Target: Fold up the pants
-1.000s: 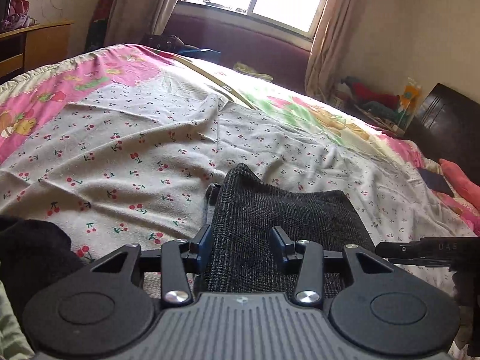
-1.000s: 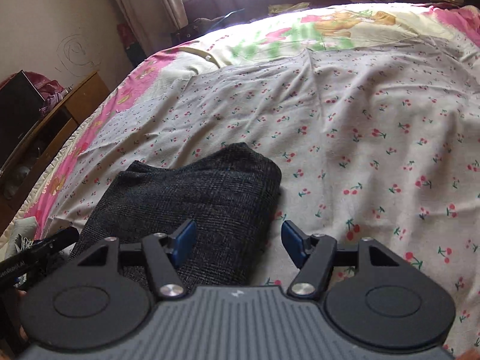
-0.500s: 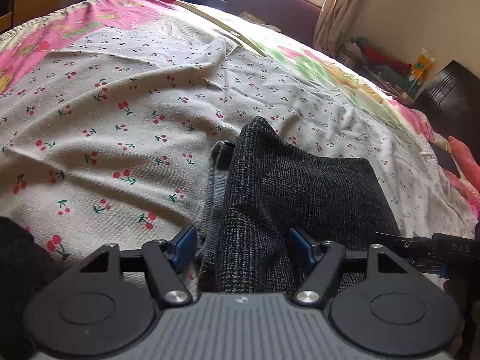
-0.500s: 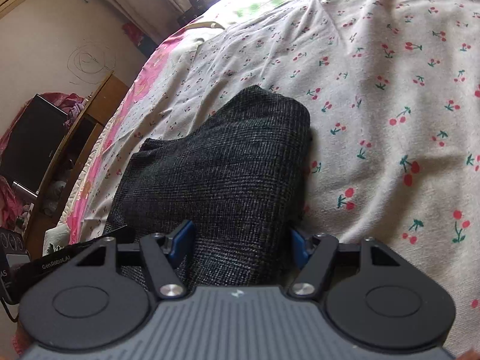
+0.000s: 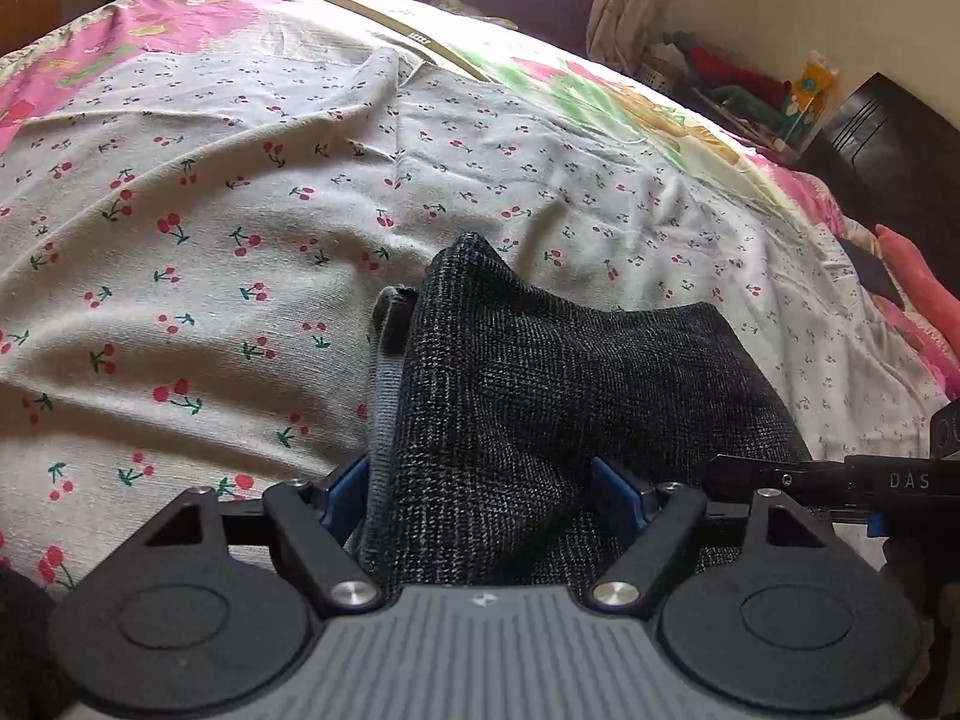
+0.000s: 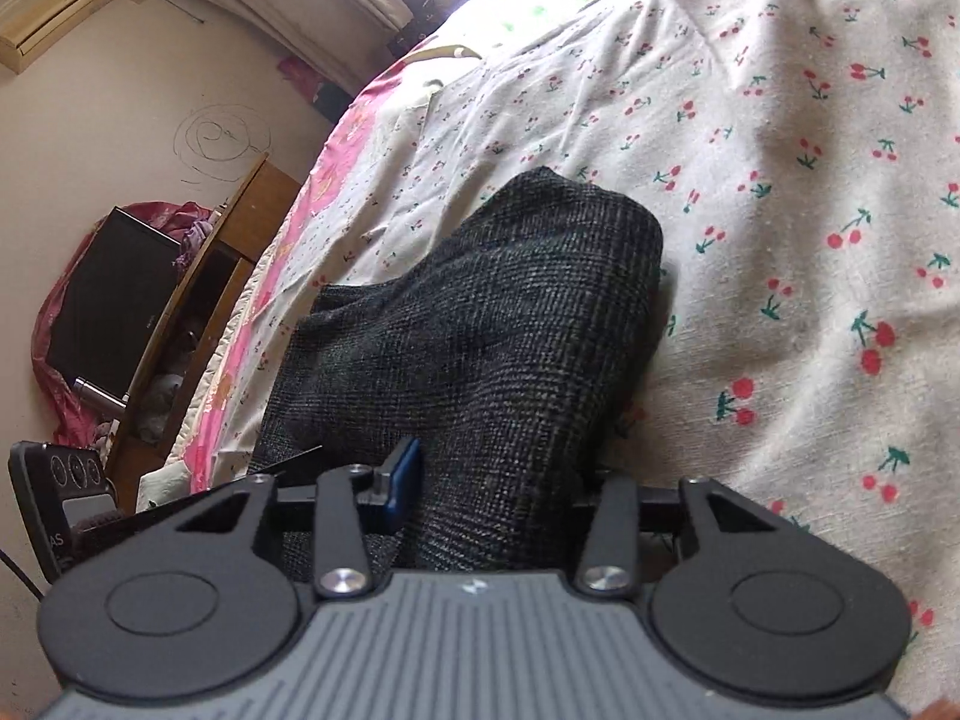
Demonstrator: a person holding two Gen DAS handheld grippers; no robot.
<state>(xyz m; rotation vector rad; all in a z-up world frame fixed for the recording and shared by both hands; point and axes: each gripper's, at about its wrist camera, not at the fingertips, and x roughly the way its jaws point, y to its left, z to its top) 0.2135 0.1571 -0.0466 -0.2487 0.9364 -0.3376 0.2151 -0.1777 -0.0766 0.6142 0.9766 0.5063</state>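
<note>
The folded dark grey checked pants [image 5: 558, 384] lie on the cherry-print sheet [image 5: 198, 252]; a grey lining edge shows on their left side. My left gripper [image 5: 480, 492] is open, its blue pads on either side of the near left end of the bundle. The pants also show in the right wrist view [image 6: 492, 336]. My right gripper [image 6: 498, 480] is open around the near right end; its left pad [image 6: 403, 474] rests on the cloth and its right finger is hidden behind the fold. The right gripper [image 5: 840, 480] also shows at the right of the left wrist view.
The sheet covers a bed with a pink floral quilt [image 5: 150, 18] underneath. A wooden cabinet [image 6: 198, 300] with a black monitor [image 6: 108, 300] stands left of the bed. Clutter [image 5: 732, 90] and a dark headboard [image 5: 888, 144] lie at the far right.
Both grippers have moved forward and down onto the folded pants, so the bundle now sits between each pair of fingers. Both cameras have tilted down toward the bed.
</note>
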